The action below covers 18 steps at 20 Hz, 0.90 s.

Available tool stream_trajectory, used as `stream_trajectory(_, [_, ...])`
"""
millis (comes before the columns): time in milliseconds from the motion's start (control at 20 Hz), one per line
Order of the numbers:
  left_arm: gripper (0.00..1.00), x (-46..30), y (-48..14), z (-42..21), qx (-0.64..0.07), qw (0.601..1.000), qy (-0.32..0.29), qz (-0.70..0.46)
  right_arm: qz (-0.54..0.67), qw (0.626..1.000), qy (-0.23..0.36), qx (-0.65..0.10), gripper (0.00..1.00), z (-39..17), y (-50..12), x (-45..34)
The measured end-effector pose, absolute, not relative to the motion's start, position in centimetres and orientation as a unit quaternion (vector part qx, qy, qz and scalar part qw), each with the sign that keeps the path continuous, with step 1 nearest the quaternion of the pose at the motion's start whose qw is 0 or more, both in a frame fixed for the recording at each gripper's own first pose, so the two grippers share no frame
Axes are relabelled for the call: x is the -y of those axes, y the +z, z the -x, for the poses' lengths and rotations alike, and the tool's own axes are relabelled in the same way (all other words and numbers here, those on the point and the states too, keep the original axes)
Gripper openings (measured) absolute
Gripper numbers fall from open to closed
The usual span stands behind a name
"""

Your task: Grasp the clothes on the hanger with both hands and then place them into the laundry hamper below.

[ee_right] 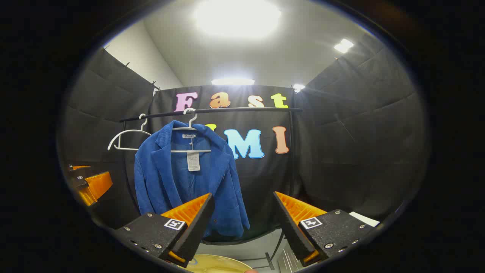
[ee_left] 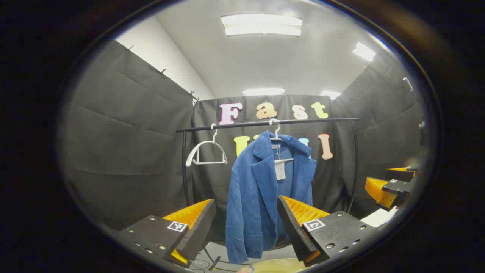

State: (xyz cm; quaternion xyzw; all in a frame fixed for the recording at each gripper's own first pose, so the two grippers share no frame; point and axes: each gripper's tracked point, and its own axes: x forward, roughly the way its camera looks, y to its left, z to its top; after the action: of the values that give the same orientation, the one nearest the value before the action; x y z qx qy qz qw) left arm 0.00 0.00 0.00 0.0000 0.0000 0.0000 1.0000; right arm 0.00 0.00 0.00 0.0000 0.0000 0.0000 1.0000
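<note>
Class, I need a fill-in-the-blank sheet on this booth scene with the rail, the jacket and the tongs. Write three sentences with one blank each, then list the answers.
1. The jacket on the rail is ____ in colour.
2. Beside it hangs a white hanger that carries ____ clothing.
3. The jaws of the left tongs and right tongs both stand ____, gripping nothing.

Answers: blue; no; open

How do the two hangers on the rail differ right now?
The right-hand hanger carries the blue jacket; the left-hand hanger hangs bare. The right-hand hanger faces the cameras, while the left-hand hanger is turned at an angle. Both are white and hook over the same black rail.
</note>
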Motion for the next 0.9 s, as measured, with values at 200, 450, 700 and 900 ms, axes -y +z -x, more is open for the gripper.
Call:
stream_trajectory(200, [1.00,0.1,0.3,0.5,0.003,1.000,0.000,-0.003,0.002,1.000,0.001,-0.002,0.94,0.0,-0.2,0.2])
stream_trajectory(450, [1.00,0.6,0.1,0.3,0.002,1.000,-0.002,-0.004,0.003,1.000,0.000,-0.004,0.94,0.2,-0.2,0.5])
stream_trajectory(700, [1.00,0.9,0.0,0.1,0.002,1.000,-0.003,-0.005,0.003,1.000,-0.002,-0.002,0.94,-0.1,-0.2,0.8])
stream_trajectory(900, [1.00,1.1,0.1,0.1,-0.001,1.000,-0.002,-0.008,0.003,1.000,0.000,-0.001,0.94,-0.8,-0.2,0.9])
